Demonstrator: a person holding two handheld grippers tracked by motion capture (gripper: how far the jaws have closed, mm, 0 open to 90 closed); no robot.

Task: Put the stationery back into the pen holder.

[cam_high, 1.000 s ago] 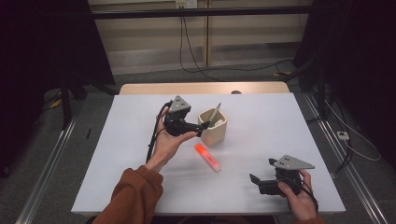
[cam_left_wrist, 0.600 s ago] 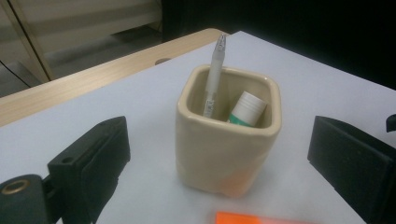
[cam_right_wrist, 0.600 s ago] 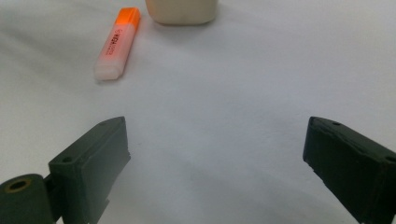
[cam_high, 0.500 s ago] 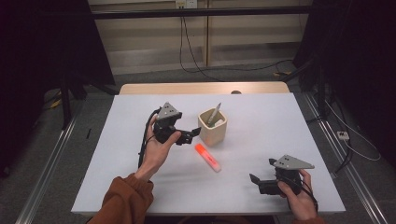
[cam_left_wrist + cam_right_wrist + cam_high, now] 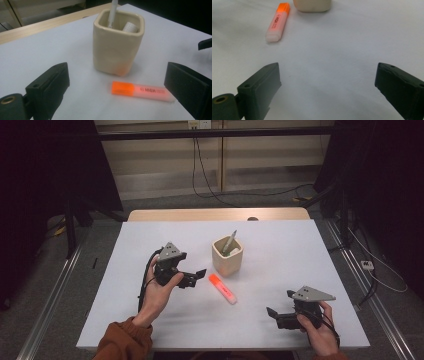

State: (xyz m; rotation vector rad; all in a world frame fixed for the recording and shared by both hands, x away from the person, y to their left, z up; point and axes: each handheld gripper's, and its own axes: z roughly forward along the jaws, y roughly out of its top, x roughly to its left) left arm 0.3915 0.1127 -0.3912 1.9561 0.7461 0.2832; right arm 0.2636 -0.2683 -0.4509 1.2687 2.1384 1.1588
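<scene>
Just beside the cup (image 5: 227, 256), on its near side, the orange highlighter (image 5: 222, 288) is lying flat on the white table (image 5: 280, 245), its orange cap end pointing toward the cup and its pale end pointing away from it. I am holding my left gripper (image 5: 192, 279) to the left of the cup, close to the highlighter's cap end but not touching it. Its jaws are standing spread wide with nothing between them; in the left gripper view they are framing the highlighter (image 5: 142, 91) and the cup (image 5: 117, 45), which is standing upright behind it. A pen (image 5: 112, 12) is leaning inside the cup, next to a pale rolled item (image 5: 130, 26) that I cannot identify. I am keeping my right gripper (image 5: 280, 315) well apart from the cup, toward the near right of the table, low over bare surface. Its jaws are also gaping and gripping nothing; in the right gripper view the highlighter (image 5: 277, 22) is lying far ahead of them, with the cup's base (image 5: 312, 5) beyond it.
</scene>
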